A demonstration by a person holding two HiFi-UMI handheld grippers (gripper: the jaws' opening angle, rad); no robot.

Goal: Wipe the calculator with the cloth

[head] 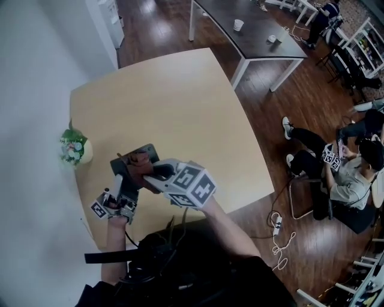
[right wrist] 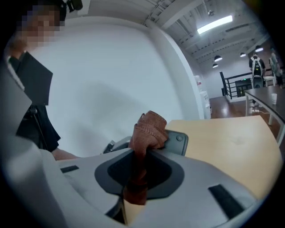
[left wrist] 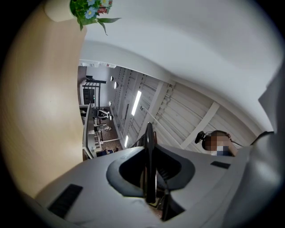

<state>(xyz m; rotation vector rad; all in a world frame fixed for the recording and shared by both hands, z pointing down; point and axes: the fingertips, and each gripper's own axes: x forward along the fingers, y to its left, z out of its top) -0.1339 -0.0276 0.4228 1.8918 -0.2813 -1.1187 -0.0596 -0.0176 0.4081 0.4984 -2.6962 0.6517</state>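
Note:
In the head view my left gripper (head: 122, 181) is near the table's front left, shut on the lower edge of a dark calculator (head: 146, 151) that it holds tilted up off the table. The left gripper view shows the calculator (left wrist: 149, 136) edge-on as a thin dark slab clamped between the jaws of that gripper (left wrist: 150, 178). My right gripper (head: 151, 174) comes in from the right, shut on a reddish-brown cloth (head: 139, 163) that lies against the calculator's face. In the right gripper view the cloth (right wrist: 149, 129) bunches out of the gripper (right wrist: 138, 173), with the calculator's corner (right wrist: 179, 143) behind it.
The light wooden table (head: 180, 102) stands against a white wall on the left. A small pot of flowers (head: 74, 148) sits at its left edge, also in the left gripper view (left wrist: 89, 10). A seated person (head: 351, 177) and a dark table (head: 258, 30) are off to the right.

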